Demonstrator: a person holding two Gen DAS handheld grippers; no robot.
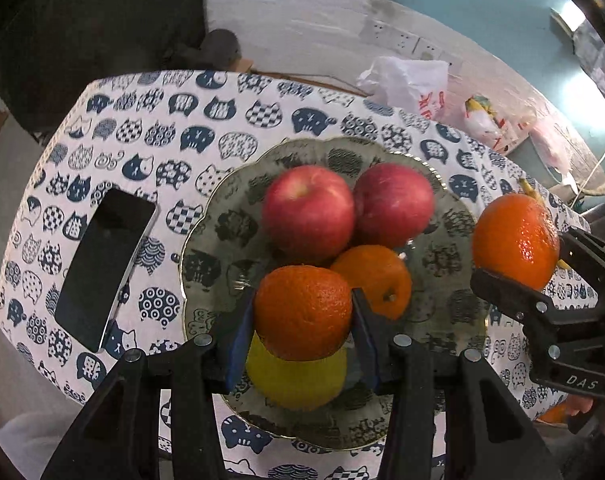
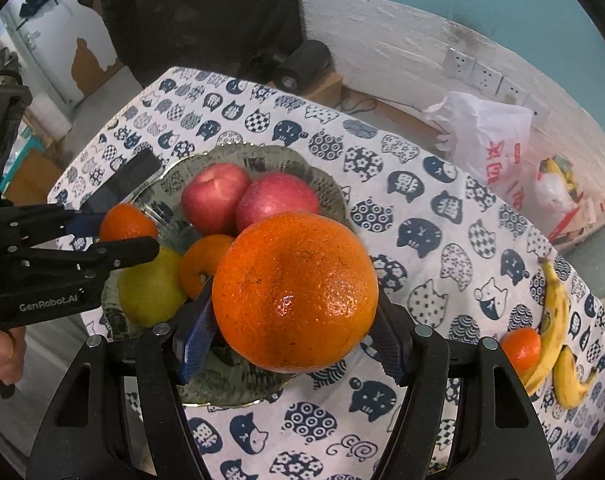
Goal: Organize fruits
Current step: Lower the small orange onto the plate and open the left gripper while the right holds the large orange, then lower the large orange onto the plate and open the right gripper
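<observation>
Tools [image 1: 302, 312] [image 2: 298, 320] — oranges — cat-print tablecloth [image 2: 442, 216]

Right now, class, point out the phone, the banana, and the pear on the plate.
phone [image 1: 102, 264], left wrist view, middle of its dark screen.
banana [image 2: 552, 312], right wrist view, its curved yellow back.
pear [image 2: 148, 286], right wrist view, its green side.

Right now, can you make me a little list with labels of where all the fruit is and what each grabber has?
Left gripper: shut on small orange, above the plate
Right gripper: shut on big orange, near the plate's edge
Plate: two red apples, one loose orange, one yellow-green fruit
Tablecloth: bananas and another orange, off the plate
Beside plate: phone
</observation>
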